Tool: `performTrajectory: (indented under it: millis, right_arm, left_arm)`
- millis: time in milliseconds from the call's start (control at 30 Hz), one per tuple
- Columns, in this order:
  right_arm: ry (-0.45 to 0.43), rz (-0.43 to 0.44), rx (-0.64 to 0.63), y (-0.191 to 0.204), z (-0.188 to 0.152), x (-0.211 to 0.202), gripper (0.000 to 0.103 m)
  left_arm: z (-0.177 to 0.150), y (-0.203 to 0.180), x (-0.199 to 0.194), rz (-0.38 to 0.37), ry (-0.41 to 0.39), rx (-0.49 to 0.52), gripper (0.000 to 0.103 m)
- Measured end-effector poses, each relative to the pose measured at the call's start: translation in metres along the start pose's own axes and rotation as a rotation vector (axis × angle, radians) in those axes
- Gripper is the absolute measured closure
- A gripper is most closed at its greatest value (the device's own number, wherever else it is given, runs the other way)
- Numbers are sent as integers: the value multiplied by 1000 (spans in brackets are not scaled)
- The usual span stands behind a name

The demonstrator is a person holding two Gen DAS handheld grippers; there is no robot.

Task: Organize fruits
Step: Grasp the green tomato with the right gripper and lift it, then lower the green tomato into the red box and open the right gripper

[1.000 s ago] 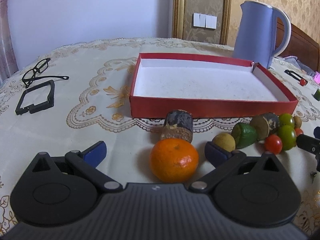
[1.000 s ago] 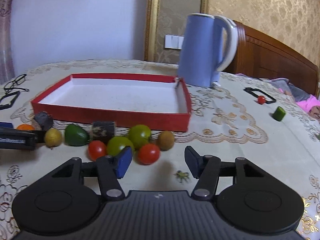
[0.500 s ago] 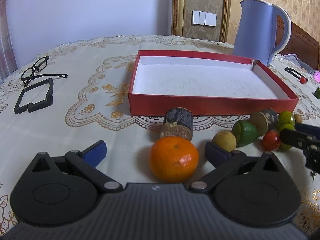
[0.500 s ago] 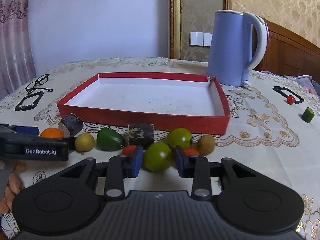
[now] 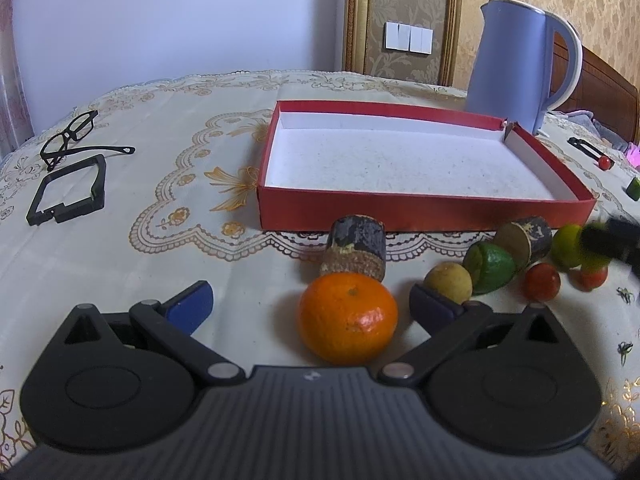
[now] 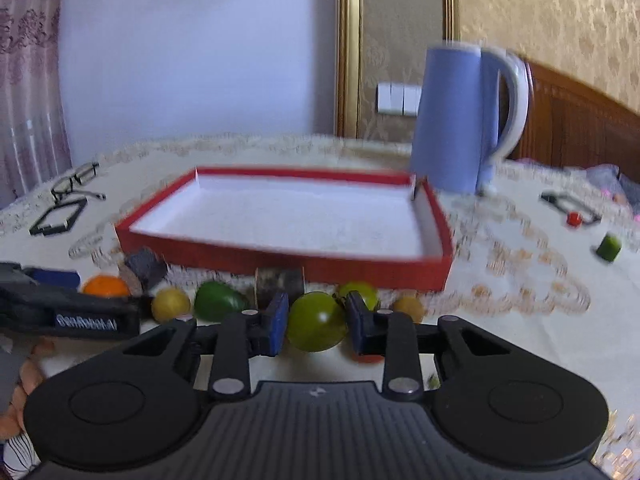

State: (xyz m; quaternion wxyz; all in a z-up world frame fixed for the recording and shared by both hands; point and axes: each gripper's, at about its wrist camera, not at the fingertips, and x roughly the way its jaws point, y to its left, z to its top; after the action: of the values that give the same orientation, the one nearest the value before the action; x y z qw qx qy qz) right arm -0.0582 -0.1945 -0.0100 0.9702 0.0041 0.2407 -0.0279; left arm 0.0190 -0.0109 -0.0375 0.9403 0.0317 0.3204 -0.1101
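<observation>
A red tray (image 5: 420,211) with a white floor lies on the tablecloth. In front of it is a row of fruits. My left gripper (image 5: 310,300) is open around an orange (image 5: 347,322) that rests on the cloth. Behind it lies a dark cylinder piece (image 5: 354,248). To the right are a yellow fruit (image 5: 448,282), a green fruit (image 5: 491,262) and red tomatoes (image 5: 542,282). My right gripper (image 6: 316,322) is shut on a green tomato (image 6: 316,322) and holds it lifted; the view is blurred. The tray (image 6: 280,254) is ahead of it.
A blue kettle (image 5: 516,60) stands behind the tray's right corner. Glasses (image 5: 72,136) and a black frame (image 5: 68,192) lie at the left. A small red ball (image 6: 574,218) and a green piece (image 6: 608,246) lie at the far right.
My right gripper swung left onto the row of fruits, closed on the green tomato and has begun to lift it. My left gripper stayed open around the orange.
</observation>
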Motion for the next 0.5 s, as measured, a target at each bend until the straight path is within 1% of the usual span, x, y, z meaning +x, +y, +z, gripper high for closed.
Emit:
performTrajectory:
  millis: [67,133,233,300,367,433,500]
  right_arm:
    - [-47,-20,-31,1,9,-5,73]
    - [-78,-50,-54,0,21,-1,73]
    - [-94,-104,-79,-8,39,23,73]
    - [-66,-117,-72,-17,49,46,73]
    - [-15,-114,-65,-24,55,73,73]
    - [35,-116,-51,-30,56,98,73]
    - [69,-118,-34,-36,54,113,73]
  left_arm:
    - [0,0,0,-1,0,-1,0]
    - [0,1,0,-3,-1,-4,0]
    - [0,1,0,-6,-2,-8,0]
    - [0,2,0,-6,-1,-8,0]
    - [0,2,0,-7,-2,-9,0]
    - [0,2,0,-7,-2,-10,0]
    - [0,2,0,-6,-1,-9,0]
